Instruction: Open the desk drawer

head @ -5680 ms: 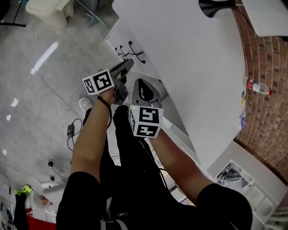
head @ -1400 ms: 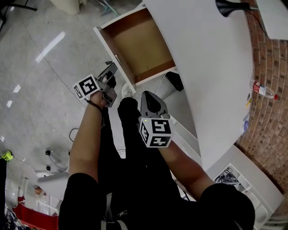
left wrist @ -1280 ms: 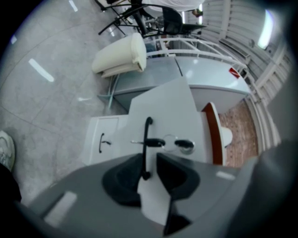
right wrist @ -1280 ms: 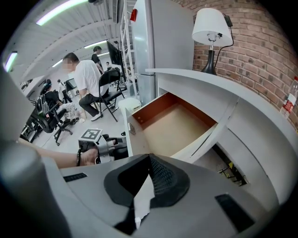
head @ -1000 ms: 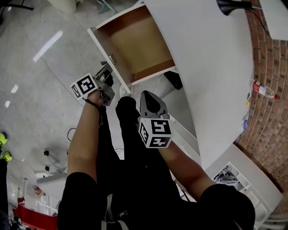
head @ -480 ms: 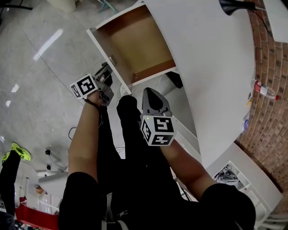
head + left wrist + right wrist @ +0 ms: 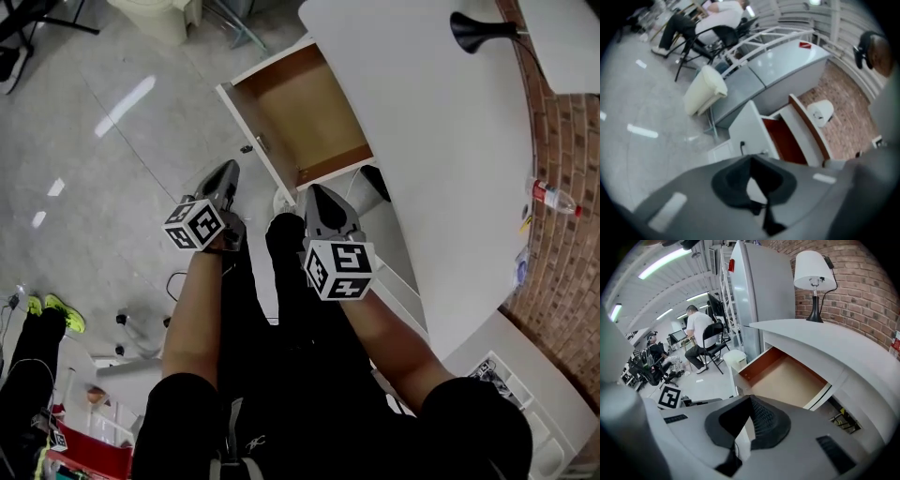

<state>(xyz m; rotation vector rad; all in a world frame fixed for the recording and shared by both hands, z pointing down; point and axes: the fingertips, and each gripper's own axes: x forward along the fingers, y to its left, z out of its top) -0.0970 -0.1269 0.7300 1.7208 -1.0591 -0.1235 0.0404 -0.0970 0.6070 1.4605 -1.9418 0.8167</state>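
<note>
The desk drawer [image 7: 305,117] stands pulled out from under the white desk top [image 7: 422,141], and its brown inside is empty. Its white front panel [image 7: 253,136] carries a small dark handle [image 7: 248,147]. My left gripper [image 7: 228,171] hangs just short of that panel, apart from it, shut on nothing. In the left gripper view the drawer [image 7: 787,138] and handle [image 7: 742,146] lie beyond the left gripper [image 7: 751,157]. My right gripper [image 7: 314,192] is near the drawer's near corner, jaws together and empty. In the right gripper view the open drawer [image 7: 787,376] lies past the right gripper [image 7: 750,398].
A black-based lamp [image 7: 473,28] and a bottle [image 7: 553,197] stand on the desk by the brick wall. A cream bin [image 7: 155,14] sits on the floor beyond the drawer. My legs fill the space below the grippers. A seated person [image 7: 701,329] is far off.
The drawer, closed in the oldest frame, has been standing open for the last second. My left gripper has drawn back from the handle, rolled, and shut. The right gripper rose slightly.
</note>
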